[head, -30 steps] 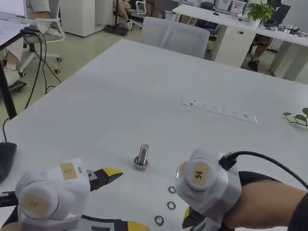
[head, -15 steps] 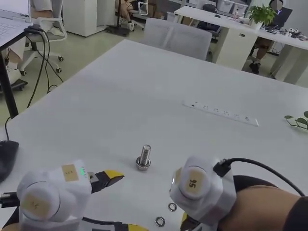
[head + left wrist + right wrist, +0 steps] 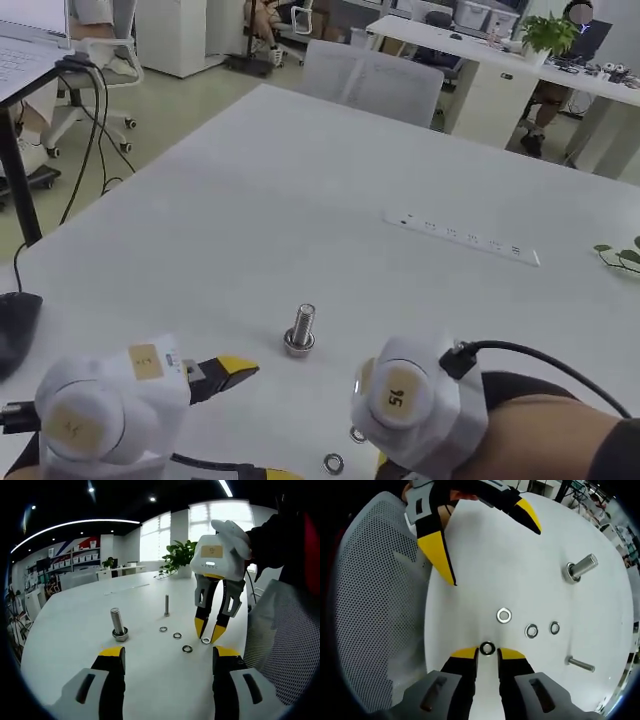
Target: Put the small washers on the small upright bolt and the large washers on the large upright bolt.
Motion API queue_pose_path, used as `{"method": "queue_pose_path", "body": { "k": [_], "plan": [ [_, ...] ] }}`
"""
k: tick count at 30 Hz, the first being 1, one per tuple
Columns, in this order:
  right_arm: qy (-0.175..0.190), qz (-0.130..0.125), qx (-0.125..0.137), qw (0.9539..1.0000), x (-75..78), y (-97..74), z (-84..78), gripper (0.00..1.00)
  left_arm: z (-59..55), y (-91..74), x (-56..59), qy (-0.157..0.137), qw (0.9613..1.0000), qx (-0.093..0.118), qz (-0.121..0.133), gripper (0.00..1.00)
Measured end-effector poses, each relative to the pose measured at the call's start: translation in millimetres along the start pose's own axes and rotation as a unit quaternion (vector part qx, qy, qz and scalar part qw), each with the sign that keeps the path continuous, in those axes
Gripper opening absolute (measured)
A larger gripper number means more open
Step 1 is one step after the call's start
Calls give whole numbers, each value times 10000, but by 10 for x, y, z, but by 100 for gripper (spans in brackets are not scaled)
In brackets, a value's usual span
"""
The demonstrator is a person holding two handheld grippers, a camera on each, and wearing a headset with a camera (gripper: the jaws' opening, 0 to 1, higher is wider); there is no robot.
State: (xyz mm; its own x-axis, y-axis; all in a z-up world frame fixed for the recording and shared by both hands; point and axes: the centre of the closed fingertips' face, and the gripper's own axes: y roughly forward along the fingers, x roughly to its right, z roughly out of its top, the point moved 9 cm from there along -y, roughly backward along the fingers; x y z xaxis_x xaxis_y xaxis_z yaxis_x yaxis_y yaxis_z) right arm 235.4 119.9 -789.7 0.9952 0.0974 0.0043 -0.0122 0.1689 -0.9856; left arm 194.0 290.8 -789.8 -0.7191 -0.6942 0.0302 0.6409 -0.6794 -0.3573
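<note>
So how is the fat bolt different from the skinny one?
The large bolt is thick, with a wide base; the small bolt is a thin pin. In the left gripper view the large bolt stands nearer, the small bolt farther back. Both stand upright on the white table.

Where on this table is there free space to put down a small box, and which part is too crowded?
Free: the wide table surface between the large bolt and the power strip, and left of that bolt. Crowded: the near edge, where the washers, the small bolt, the left gripper and the right gripper sit close.
</note>
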Motion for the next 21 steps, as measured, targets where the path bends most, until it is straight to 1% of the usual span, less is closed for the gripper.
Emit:
{"method": "queue_pose_path", "body": {
  "k": [7, 12, 21],
  "plan": [
    [-31, -70, 33, 10000, -18, -6, -9, 17, 8, -1, 5, 9, 10000, -9, -18, 70],
    [-37, -111, 103, 9999, -33, -5, -14, 15, 10, 4, 5, 19, 10000, -22, -27, 70],
    [-20, -71, 132, 9999, -11, -3, -10, 14, 9, 18, 0, 16, 10000, -39, -59, 70]
  ]
}}
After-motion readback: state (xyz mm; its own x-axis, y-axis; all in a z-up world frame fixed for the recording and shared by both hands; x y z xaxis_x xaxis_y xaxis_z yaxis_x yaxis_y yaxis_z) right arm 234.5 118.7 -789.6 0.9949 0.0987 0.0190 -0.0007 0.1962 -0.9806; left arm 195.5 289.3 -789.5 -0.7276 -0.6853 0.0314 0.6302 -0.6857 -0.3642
